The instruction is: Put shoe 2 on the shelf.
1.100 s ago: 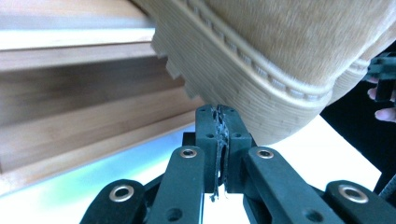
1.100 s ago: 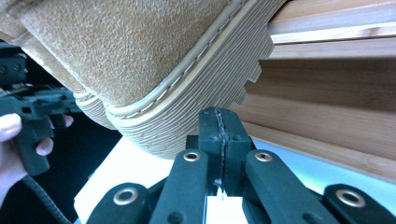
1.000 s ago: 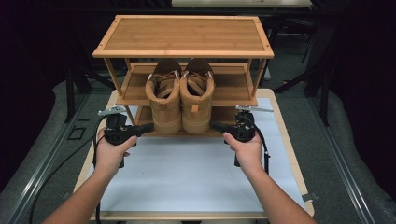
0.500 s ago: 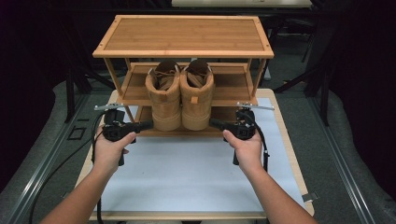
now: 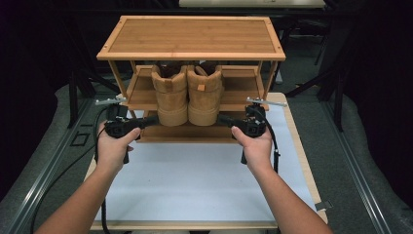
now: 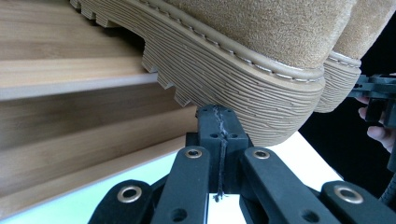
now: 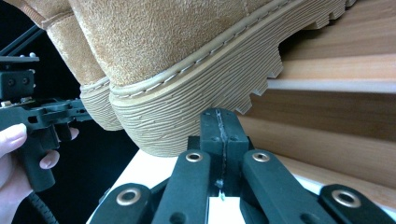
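Tan suede boots, a left boot [image 5: 171,92] and a right boot [image 5: 204,91], stand side by side in the centre of the high view, heels toward the bottom of the frame and toes running up and away beneath the top board of the bamboo rack [image 5: 190,36]; their long axes lie front to back across the middle shelf [image 5: 241,87], and the heels overhang its front edge. Toes and laces are hidden under the top board; the ribbed soles are cut off at the upper edge of both gripper views.

At centre left of the high view the left gripper [image 5: 152,119] points inward at the left boot's heel, its jaws pressed together with nothing between them; the left gripper view shows their tips just under the lugged sole [image 6: 243,88], though whether they touch it is hard to tell. At centre right the right gripper [image 5: 223,119] mirrors it, jaws likewise closed and empty, just below the right boot's sole [image 7: 187,116]. Both stand above the white table [image 5: 195,180].
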